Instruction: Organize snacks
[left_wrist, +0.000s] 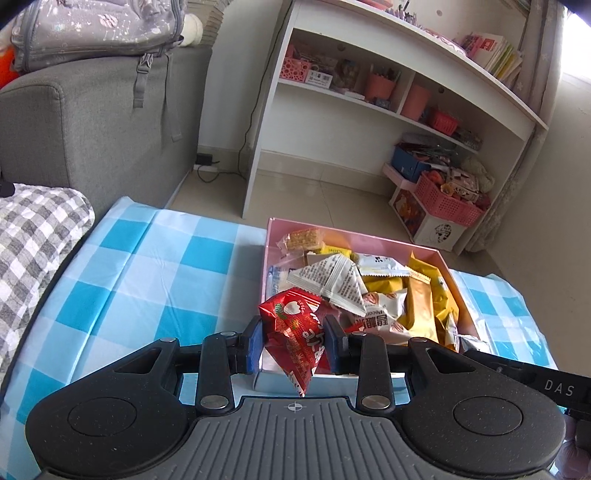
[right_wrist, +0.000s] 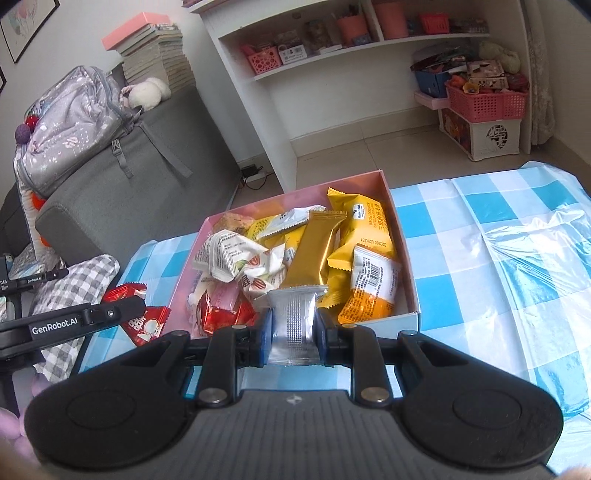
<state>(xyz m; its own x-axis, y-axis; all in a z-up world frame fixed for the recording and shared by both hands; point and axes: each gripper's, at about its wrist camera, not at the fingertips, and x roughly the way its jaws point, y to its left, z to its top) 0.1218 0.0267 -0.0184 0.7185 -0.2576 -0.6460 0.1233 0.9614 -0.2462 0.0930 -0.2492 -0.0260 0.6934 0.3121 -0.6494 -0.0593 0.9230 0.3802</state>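
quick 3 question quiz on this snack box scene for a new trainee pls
1. True or false: the left gripper is shut on a red snack packet.
2. Multiple choice: the right gripper holds A) a yellow packet, B) a silver foil packet, C) nothing.
3. Fill in: the pink box of snacks sits on a blue and white ____ tablecloth.

Key:
1. True. The packet is pinched between both blue pads, at the box's near edge.
2. B. Its foil end is clamped between the pads, near the box's front wall.
3. Checked.
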